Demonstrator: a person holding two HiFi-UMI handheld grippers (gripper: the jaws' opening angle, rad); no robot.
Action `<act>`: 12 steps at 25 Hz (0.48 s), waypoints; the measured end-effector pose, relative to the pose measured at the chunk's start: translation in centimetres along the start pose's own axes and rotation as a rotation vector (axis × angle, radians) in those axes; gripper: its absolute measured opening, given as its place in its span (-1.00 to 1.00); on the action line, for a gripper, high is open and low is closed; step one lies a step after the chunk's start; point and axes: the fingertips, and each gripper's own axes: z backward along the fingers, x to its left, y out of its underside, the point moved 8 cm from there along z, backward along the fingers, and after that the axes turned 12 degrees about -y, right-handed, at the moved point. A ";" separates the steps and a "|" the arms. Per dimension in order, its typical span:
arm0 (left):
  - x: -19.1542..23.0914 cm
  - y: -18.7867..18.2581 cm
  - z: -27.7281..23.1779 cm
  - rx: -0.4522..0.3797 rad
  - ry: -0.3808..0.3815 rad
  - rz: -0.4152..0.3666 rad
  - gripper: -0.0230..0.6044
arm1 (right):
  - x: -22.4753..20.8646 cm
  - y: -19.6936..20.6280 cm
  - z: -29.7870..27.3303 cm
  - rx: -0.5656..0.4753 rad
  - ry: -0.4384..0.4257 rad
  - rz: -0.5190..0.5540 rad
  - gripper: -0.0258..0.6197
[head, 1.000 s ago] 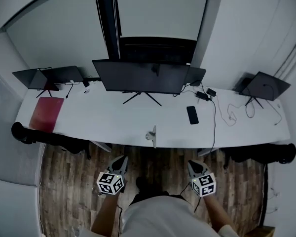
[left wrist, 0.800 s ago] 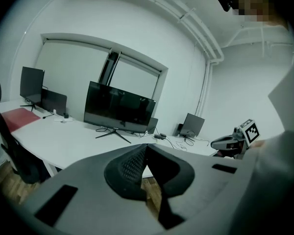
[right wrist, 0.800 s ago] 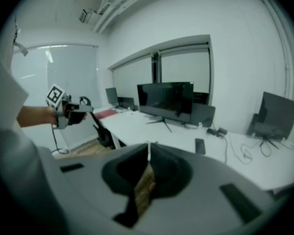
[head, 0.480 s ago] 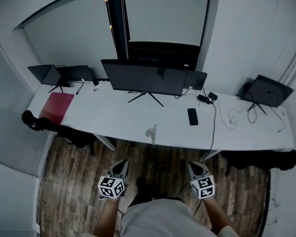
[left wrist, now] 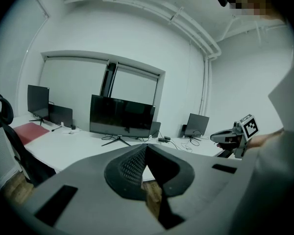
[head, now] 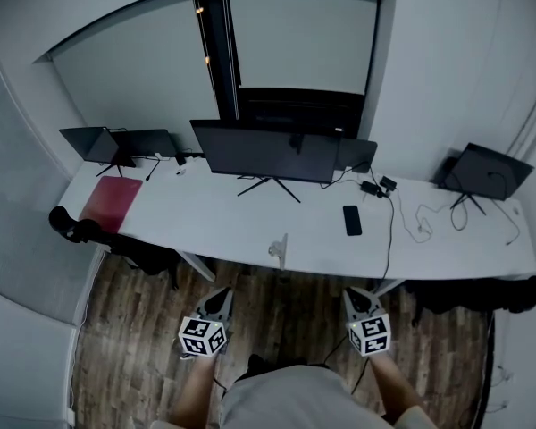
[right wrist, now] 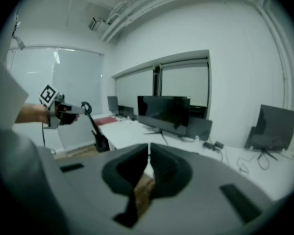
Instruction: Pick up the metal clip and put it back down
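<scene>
Clip (head: 279, 249) sits at the front edge of the white desk (head: 205, 222), below the big monitor (head: 268, 152). Your left gripper (head: 221, 295) and right gripper (head: 353, 296) hang over the wood floor (head: 134, 320), well apart from it, both pinched closed on nothing.

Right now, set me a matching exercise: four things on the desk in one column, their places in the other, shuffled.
Things:
1. red pad
2. phone
3. metal clip
4. big monitor

Places on the desk:
A. front edge, near the middle
B. far left end
C. back, centre
D. flat on the top, right of centre

Pairs: 1-B, 2-D, 3-A, 4-C
</scene>
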 end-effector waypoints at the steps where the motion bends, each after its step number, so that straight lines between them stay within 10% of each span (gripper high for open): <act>1: 0.1 -0.3 -0.1 -0.003 0.000 -0.008 -0.82 | -0.1 -0.2 -0.2 -0.002 0.005 -0.003 -0.82; 12: 2.6 -3.3 -0.9 -0.041 0.024 -0.056 -0.83 | 0.5 -1.9 -1.4 -0.039 0.050 -0.007 -0.82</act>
